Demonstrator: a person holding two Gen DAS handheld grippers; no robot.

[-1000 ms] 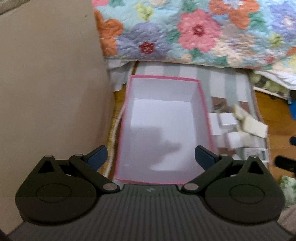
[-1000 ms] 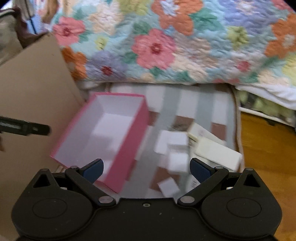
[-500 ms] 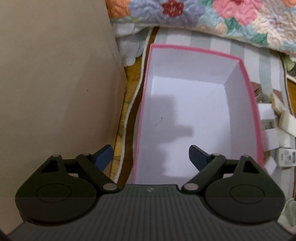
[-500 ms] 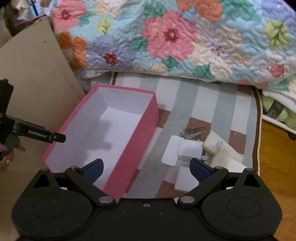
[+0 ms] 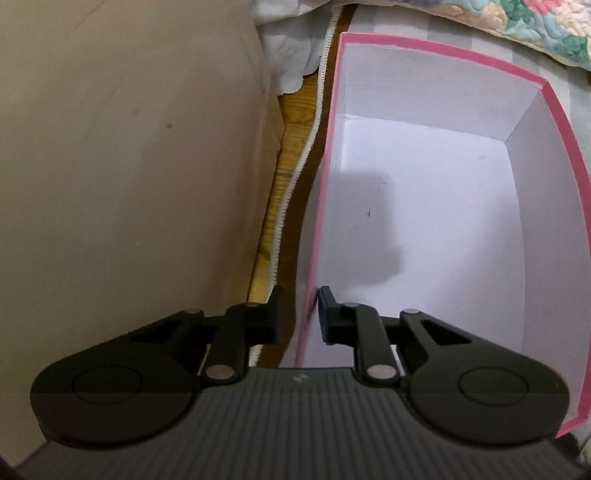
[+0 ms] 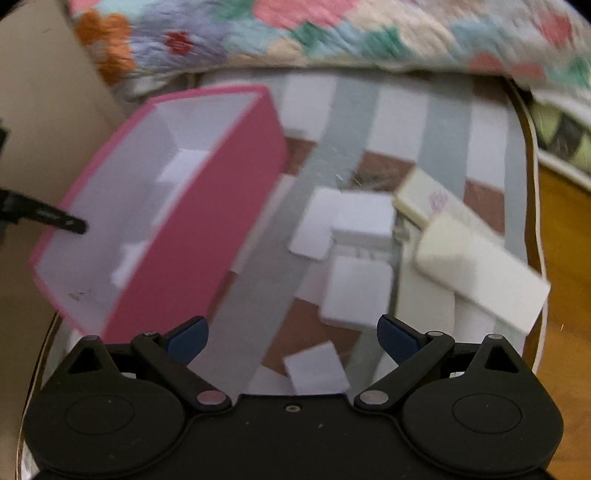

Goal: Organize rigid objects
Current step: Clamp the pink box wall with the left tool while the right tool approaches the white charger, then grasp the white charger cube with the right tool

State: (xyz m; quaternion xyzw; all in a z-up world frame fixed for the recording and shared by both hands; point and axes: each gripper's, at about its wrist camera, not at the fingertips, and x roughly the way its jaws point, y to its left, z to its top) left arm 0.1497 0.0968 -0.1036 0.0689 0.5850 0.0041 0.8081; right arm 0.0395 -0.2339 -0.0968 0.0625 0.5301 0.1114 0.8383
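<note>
My left gripper (image 5: pixel 300 314) is nearly closed across the near left wall of the pink box (image 5: pixel 436 206), one finger outside the wall and one inside; the wall sits in the narrow gap, though I cannot tell how firmly it is pinched. The box has a white inside and nothing in it that I can see, and it lies on the striped mat (image 6: pixel 347 122) with its left side close to a tan panel (image 5: pixel 129 147). A strip of wood floor (image 5: pixel 284 147) shows between panel and box. From the right wrist view, blurred, the box (image 6: pixel 207 221) stands ahead and to the left, and the tip of the left gripper (image 6: pixel 62 221) reaches in over its left rim. My right gripper (image 6: pixel 291 332) is spread wide and holds nothing, hovering over the mat. Ahead of it and a little right lie several white blocks (image 6: pixel 358 291), close together, some touching; one small white block (image 6: pixel 317 369) sits just between the fingers' bases. Two cream bars (image 6: pixel 480 266) lie further right, overlapping. A floral quilt (image 6: pixel 332 33) borders the mat's far edge.
</note>
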